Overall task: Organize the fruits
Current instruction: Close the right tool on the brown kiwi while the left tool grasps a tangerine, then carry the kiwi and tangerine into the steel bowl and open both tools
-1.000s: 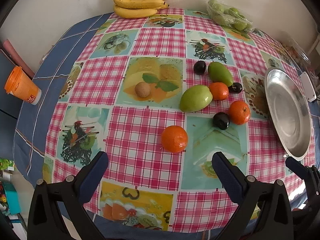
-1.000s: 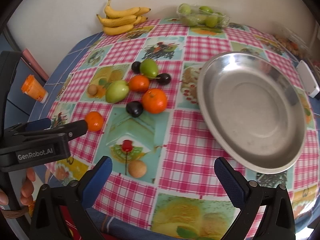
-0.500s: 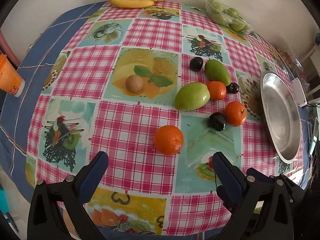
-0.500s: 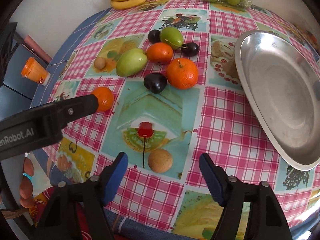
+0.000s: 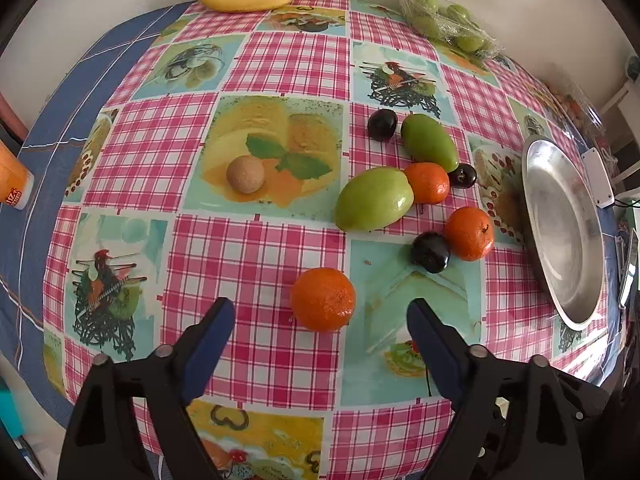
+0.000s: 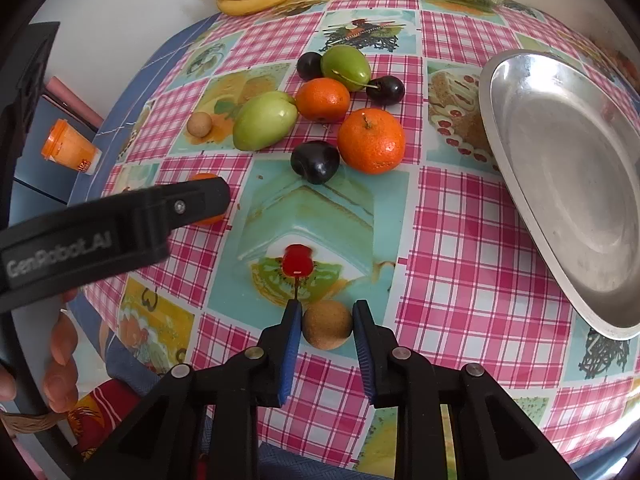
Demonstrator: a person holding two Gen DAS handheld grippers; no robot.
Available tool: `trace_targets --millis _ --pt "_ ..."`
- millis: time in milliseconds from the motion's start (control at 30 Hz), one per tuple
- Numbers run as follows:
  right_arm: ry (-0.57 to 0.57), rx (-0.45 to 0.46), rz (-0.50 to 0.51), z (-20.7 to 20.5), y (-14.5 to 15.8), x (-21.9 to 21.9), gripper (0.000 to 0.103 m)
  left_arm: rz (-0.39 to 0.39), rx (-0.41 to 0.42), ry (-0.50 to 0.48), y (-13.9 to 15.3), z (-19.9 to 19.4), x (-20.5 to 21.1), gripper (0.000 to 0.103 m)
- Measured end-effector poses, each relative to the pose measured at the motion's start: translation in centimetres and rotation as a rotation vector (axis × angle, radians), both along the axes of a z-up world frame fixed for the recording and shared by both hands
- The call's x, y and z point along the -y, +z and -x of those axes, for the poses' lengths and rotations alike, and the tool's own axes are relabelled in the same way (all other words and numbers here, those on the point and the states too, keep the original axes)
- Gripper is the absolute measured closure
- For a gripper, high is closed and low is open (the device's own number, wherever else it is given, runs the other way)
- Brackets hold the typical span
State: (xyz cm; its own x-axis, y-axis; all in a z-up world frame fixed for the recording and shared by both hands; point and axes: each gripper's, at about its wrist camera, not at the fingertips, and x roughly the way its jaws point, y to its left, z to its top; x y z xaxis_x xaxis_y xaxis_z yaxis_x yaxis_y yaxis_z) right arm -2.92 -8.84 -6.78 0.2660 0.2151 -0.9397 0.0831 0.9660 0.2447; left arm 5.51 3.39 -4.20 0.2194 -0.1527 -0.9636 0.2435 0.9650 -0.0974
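Right claw (image 6: 326,320) just closed, gripping brown fruit (image 6: 327,324); left claw (image 5: 320,320) marked "GenRobot.AI", closing, apart.

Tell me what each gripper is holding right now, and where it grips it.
The right gripper has just closed on the small brown round fruit, pads on its two sides. The left gripper, jaws closing, holds nothing; the orange sits just ahead, untouched.

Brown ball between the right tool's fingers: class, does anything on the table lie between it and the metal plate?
Nothing visible does. From the brown ball to the metal plate there is only bare checked tablecloth; the big orange and dark plum lie farther back, off that line.
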Motion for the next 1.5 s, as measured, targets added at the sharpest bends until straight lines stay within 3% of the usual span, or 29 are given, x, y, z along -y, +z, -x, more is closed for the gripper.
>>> trace_targets --millis 333,667,1033,1267,1500 --pt "-0.007 0.001 -0.002 0.1 0.0 0.1 0.075 0.04 -0.058 0.021 -1.8 -1.3 0.6 0.036" --pt "-0.019 0.002 -0.004 0.2 0.0 0.2 0.075 0.033 -0.057 0.029 -3.0 -1.4 1.6 0.065" --pt "-0.041 0.021 -0.031 0.7 0.7 1.2 0.075 0.058 -0.047 0.024 -2.4 -0.6 1.0 0.065" --pt "-0.098 0.056 -0.066 0.9 1.8 2.4 0.075 0.098 -0.052 0.05 -0.4 -0.6 0.8 0.065" --pt "-0.157 0.087 -0.136 -0.1 3.2 4.4 0.075 0.131 -0.029 0.024 2.0 -1.0 3.3 0.065"
